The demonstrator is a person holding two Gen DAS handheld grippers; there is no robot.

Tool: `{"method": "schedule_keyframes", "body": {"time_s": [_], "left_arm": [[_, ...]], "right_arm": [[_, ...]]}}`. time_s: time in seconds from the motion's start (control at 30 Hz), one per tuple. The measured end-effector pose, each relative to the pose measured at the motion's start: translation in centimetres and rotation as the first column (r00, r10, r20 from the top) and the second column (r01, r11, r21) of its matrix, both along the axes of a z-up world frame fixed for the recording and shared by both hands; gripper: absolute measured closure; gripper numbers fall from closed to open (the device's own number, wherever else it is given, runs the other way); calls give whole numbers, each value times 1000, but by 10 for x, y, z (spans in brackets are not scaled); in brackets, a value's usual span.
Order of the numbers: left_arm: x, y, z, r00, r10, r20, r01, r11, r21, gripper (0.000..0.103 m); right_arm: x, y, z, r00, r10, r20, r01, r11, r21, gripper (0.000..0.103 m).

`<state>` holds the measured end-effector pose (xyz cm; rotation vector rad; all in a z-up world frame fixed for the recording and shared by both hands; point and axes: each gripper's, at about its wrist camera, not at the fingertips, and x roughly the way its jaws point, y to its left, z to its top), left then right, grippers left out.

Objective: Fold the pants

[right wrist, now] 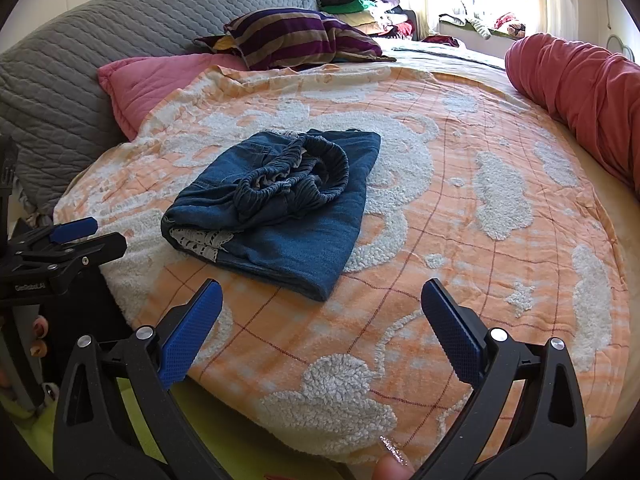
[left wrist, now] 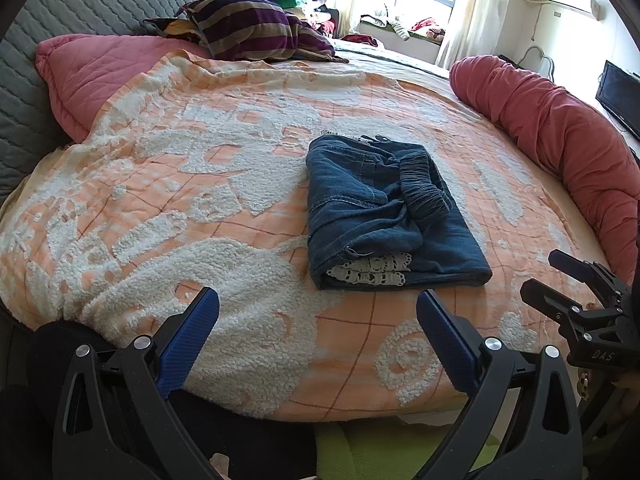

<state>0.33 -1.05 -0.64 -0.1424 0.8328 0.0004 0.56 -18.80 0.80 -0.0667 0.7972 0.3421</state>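
While both grippers hang back over the near edge of the bed, the folded denim pants (left wrist: 394, 212) lie in a compact bundle on the orange-and-white blanket (left wrist: 208, 184), at about twelve o'clock from the left gripper (left wrist: 318, 312) and eleven o'clock from the right gripper (right wrist: 322, 304). Each has its blue-padded fingers spread wide, holding nothing. White lace trim (right wrist: 200, 240) peeks from the bundle's near end. A striped pillow (left wrist: 244, 28) rests farther back.
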Motion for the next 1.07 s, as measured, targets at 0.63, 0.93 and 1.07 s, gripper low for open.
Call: {"method": "schedule_keyframes", "body": {"time_s": [0.63, 0.93, 1.07], "left_arm": [[4, 6, 2, 999, -45, 14, 46, 998, -41, 4], [51, 75, 7, 995, 98, 11, -98, 995, -11, 4], [113, 154, -10, 967, 249, -62, -244, 967, 72, 4]], "right_arm": [[8, -11, -1, 998, -61, -2, 61, 998, -16, 9], [54, -91, -9, 954, -299, -19, 299, 954, -3, 9], [101, -171, -19, 867, -496, -45, 494, 868, -45, 9]]}}
